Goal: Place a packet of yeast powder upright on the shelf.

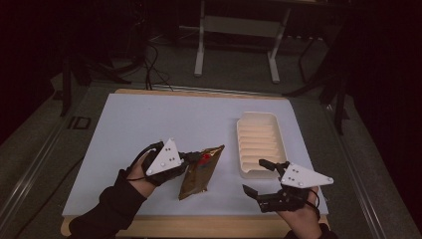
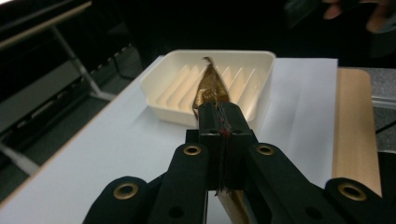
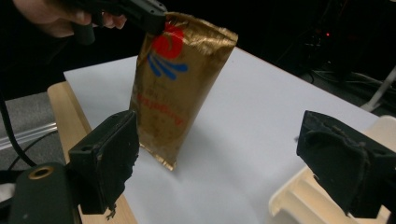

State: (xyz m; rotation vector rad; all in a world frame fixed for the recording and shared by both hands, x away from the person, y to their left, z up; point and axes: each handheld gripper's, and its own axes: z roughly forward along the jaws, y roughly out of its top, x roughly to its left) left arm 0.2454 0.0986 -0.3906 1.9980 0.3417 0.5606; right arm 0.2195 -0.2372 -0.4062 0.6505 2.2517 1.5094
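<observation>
- High view: the left gripper (image 1: 191,158) pinches the far end of the pouch (image 1: 199,174), whose long axis runs near to far. The tray (image 1: 259,144) lies to its right, across bare table (image 1: 149,129). The right gripper (image 1: 259,175) waits open near the tray's near end.
- Left gripper view: jaws clamped on the pouch (image 2: 211,88) edge, the tray (image 2: 159,84) straight ahead beyond it.
- Right gripper view: the pouch (image 3: 180,88) hangs from its top, low corner near the table; this gripper's jaws stand wide, empty. The left one looks best placed to carry it right.
</observation>
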